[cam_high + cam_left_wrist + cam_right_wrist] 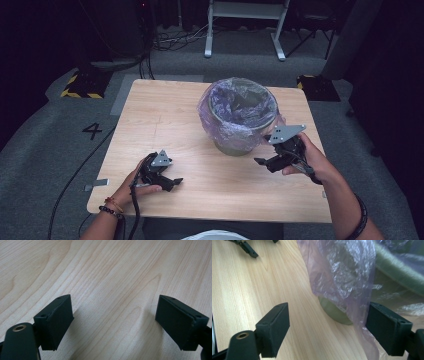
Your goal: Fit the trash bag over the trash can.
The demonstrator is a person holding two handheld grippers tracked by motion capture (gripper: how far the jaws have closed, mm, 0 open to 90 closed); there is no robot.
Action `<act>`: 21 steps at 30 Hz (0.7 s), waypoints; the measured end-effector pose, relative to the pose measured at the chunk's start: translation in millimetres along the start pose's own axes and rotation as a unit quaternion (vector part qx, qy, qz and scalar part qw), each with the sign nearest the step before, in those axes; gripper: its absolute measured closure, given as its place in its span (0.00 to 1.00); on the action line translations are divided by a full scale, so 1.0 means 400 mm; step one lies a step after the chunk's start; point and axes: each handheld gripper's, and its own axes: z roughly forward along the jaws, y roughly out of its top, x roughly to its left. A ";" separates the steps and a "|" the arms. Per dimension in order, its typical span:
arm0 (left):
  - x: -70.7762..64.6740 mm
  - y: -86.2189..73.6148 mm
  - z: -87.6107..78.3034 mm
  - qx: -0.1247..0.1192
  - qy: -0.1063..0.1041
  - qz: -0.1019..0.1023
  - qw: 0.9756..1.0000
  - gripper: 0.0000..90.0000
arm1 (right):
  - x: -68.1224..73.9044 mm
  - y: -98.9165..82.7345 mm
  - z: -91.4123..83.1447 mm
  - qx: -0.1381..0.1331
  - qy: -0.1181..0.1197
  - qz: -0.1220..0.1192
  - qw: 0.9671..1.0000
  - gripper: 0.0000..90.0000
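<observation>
The right gripper (327,327) hangs with its jaws spread wide around a loose flap of the purple bag (342,277), seemingly lined up to pinch it. That bag lines the green bin (239,142) at the table's (165,115) far middle, its edge draped over the rim. The left gripper (172,182) rests low on bare wood near the front edge, jaws parted and empty, probably waiting its turn.

Round grey-green bin (240,131) lined with crinkled purple plastic bag (220,117) seen at centre-right of high view, blocking back middle of light wooden table (165,120). Bare tabletop seen across whole left half and along lower edge. In right gripper view, loose bag skirt (362,322) seen hanging just beside right-hand jaw; open wood seen at frame left.
</observation>
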 end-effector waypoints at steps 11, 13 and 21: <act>0.000 0.000 0.000 0.000 0.000 0.000 1.000 0.16 | 0.016 -0.036 0.014 -0.002 -0.004 0.005 1.000 0.23; 0.000 0.000 0.000 0.000 0.000 0.000 1.000 0.16 | 0.023 -0.046 0.019 0.001 -0.011 0.003 1.000 0.23; 0.000 0.000 0.000 0.000 0.000 0.000 1.000 0.16 | 0.040 -0.079 0.020 -0.012 -0.020 0.007 1.000 0.23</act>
